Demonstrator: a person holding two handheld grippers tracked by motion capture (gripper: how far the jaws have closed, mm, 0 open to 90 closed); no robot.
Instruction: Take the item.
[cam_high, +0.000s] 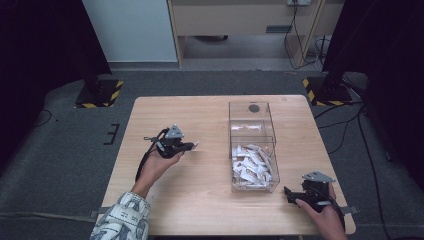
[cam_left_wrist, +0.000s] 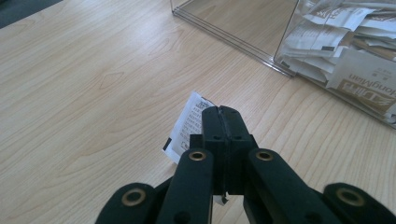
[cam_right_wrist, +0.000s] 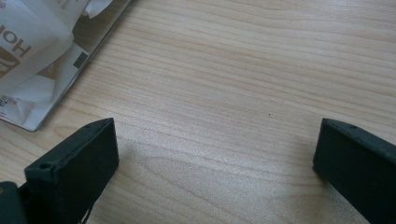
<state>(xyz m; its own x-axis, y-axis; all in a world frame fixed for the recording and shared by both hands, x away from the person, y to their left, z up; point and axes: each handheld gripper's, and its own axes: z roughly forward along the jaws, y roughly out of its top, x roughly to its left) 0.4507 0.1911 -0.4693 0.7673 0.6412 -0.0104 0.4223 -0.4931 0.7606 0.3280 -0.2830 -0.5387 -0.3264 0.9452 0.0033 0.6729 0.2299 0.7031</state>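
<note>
Left gripper (cam_left_wrist: 223, 114) clenched on one white sachet (cam_left_wrist: 187, 126), above the worktop (cam_high: 200, 190) at 9 o'clock of the clear box (cam_high: 252, 145) — likely carrying it. Right gripper (cam_right_wrist: 215, 154) — jaws released, idle at 4 o'clock.

Left gripper (cam_left_wrist: 223, 122) has its jaws pressed tight over a white packet (cam_left_wrist: 187, 126), so the packet's middle and right side sit hidden behind black plastic, and its print is too small to read. Over by the clear box (cam_high: 253, 145), the packets (cam_high: 252, 165) inside blur into one pale heap from above. In the right gripper view, the box runs off the top left edge, lettering chopped mid-word.
</note>
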